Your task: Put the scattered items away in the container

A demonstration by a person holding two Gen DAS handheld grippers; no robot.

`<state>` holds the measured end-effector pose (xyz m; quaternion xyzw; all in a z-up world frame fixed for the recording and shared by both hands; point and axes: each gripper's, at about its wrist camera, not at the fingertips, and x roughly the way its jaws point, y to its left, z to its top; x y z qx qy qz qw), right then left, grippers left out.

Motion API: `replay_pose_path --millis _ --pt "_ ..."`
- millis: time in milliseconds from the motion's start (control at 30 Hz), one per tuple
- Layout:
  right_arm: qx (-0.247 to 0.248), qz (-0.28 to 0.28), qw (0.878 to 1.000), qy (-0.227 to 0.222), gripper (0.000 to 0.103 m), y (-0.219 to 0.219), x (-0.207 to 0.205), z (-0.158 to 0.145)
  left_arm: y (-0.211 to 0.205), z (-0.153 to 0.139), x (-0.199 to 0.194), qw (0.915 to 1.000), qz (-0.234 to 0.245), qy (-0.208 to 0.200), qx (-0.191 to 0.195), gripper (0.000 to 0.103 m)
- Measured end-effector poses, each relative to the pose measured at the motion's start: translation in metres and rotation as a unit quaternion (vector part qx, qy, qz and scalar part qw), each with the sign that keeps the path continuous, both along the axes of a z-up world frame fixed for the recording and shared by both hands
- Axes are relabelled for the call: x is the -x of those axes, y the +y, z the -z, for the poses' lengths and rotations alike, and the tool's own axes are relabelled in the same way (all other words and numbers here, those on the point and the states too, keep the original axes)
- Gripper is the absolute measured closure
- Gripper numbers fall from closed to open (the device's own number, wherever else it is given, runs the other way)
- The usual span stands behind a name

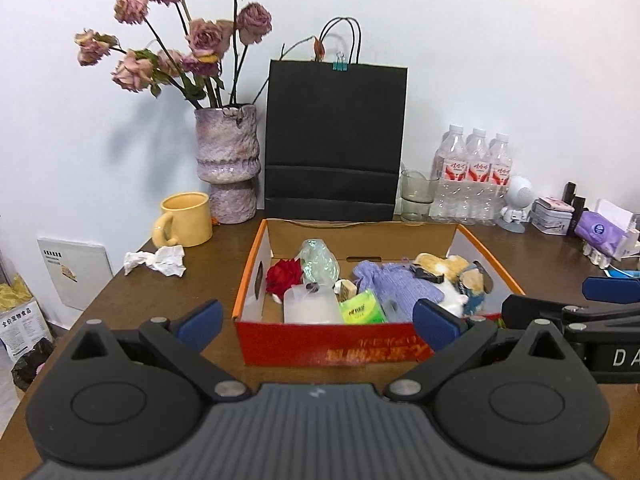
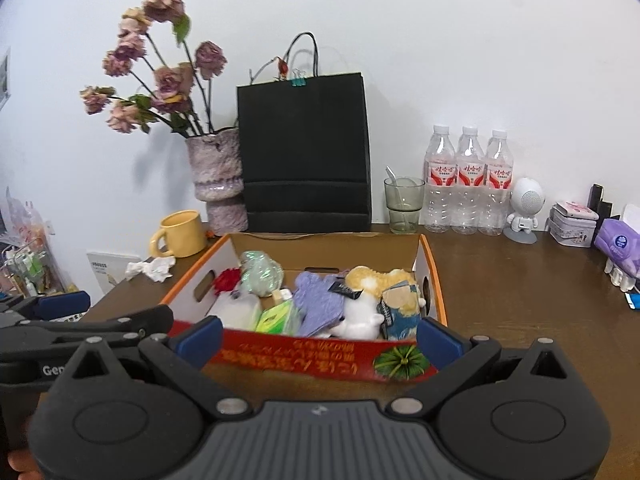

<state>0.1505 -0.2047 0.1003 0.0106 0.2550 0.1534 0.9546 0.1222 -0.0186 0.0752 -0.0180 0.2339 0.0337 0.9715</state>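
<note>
A red and orange cardboard box (image 1: 332, 346) (image 2: 304, 356) stands on the brown table. It holds a red fabric flower (image 1: 283, 276), a green-white wrapped bundle (image 1: 319, 264), a white plastic container (image 1: 313, 306), a green packet (image 1: 362, 308), a purple knit pouch (image 1: 394, 284) and a plush toy (image 1: 460, 280) (image 2: 380, 300). A crumpled white tissue (image 1: 158, 261) (image 2: 151, 268) lies on the table left of the box. My left gripper (image 1: 318, 320) is open and empty, in front of the box. My right gripper (image 2: 319, 338) is open and empty, at the box's near wall.
A yellow mug (image 1: 188, 220), a purple vase with dried roses (image 1: 227, 164), a black paper bag (image 1: 335, 140), a glass (image 1: 417, 196), three water bottles (image 1: 474, 176), a white figurine (image 1: 516, 204), tins and a purple tissue pack (image 1: 600, 232) line the back. The table's left edge drops off near the tissue.
</note>
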Motion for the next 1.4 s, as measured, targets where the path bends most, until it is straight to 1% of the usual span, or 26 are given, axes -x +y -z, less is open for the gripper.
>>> replay_pose_path --millis 200,433,1400 --pt "0.006 -0.002 1.000 -0.007 0.000 0.002 0.030 -0.008 0.001 -0.006 0.027 1.0000 -0.005 -0.005 0.002 0.000" --pt "0.006 0.000 1.000 -0.011 0.000 0.003 0.044 -0.012 0.001 -0.010 0.041 0.9999 -0.007 -0.008 0.000 0.000" --pt "0.012 -0.003 1.000 -0.003 0.000 0.002 0.049 -0.007 0.002 -0.008 0.046 0.9999 -0.012 -0.002 -0.002 0.000"
